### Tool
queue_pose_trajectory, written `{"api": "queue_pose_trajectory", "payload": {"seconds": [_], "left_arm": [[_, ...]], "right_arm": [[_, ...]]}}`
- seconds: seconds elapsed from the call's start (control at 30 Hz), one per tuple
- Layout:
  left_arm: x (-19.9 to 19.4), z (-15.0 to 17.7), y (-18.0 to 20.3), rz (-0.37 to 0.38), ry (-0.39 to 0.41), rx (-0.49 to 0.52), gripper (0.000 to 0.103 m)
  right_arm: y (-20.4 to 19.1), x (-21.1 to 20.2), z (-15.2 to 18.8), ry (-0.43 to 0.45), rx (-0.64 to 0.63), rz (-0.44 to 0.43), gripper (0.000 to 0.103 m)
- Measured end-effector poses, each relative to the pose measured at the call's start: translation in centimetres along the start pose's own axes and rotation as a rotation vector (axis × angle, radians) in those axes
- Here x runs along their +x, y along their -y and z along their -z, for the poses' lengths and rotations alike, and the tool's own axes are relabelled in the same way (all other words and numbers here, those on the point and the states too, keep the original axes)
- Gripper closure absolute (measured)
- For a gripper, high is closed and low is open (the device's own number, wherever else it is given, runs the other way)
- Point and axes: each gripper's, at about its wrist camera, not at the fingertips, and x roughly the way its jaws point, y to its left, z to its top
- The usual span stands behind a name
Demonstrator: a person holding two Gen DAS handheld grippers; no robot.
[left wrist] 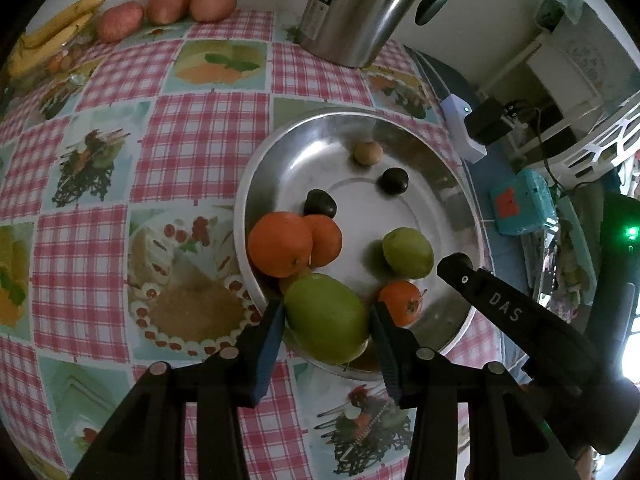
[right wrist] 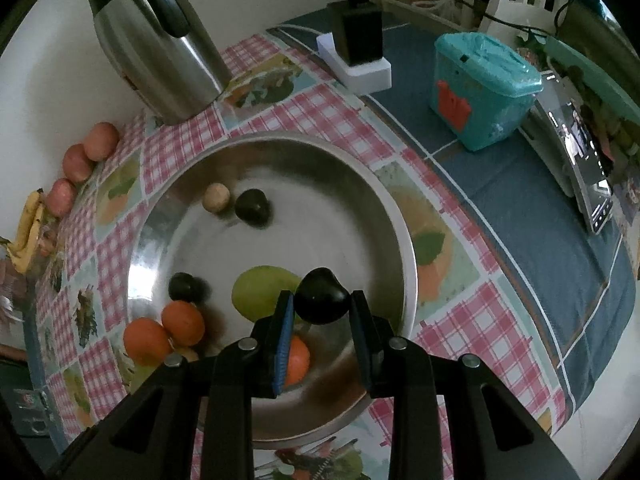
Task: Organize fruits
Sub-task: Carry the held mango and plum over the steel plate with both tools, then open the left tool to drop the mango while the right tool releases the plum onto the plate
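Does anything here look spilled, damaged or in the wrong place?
Nothing looks spilled or damaged. Three reddish fruits and the bananas lie at the table's far edge, outside the steel bowl where the other fruits sit.

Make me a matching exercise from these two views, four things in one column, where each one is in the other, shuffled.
1. green mango
2. dark fruit
3. steel kettle
4. bananas

A. between the right gripper's pads
B. far table edge, beside the red fruits
C. between the left gripper's pads
D. upright behind the steel bowl

Pairs: 1-C, 2-A, 3-D, 4-B
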Motion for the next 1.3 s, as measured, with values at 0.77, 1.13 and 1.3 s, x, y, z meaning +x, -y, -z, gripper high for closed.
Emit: {"api": "queue_pose_trajectory", "payload": {"seconds": [0.77,1.13,1.3], "left_arm": [[1.5,-0.1,0.0,-0.024,-0.025,0.009,0.055],[1.1,-0.1,0.0,-0.014,-0.013,0.013,0.048],[0.6,-0.2,0.1,-0.022,-0.002,0.02,0.041]], "right_arm": [[0.6,0.9,0.4,-0.052,0.023,0.026,0.073],[0.2,0.5,0.4,-0.042,0.011,0.03,0.063],[0.0,0.1,0.2,-0.029,0.006,0.024,0.063]]}}
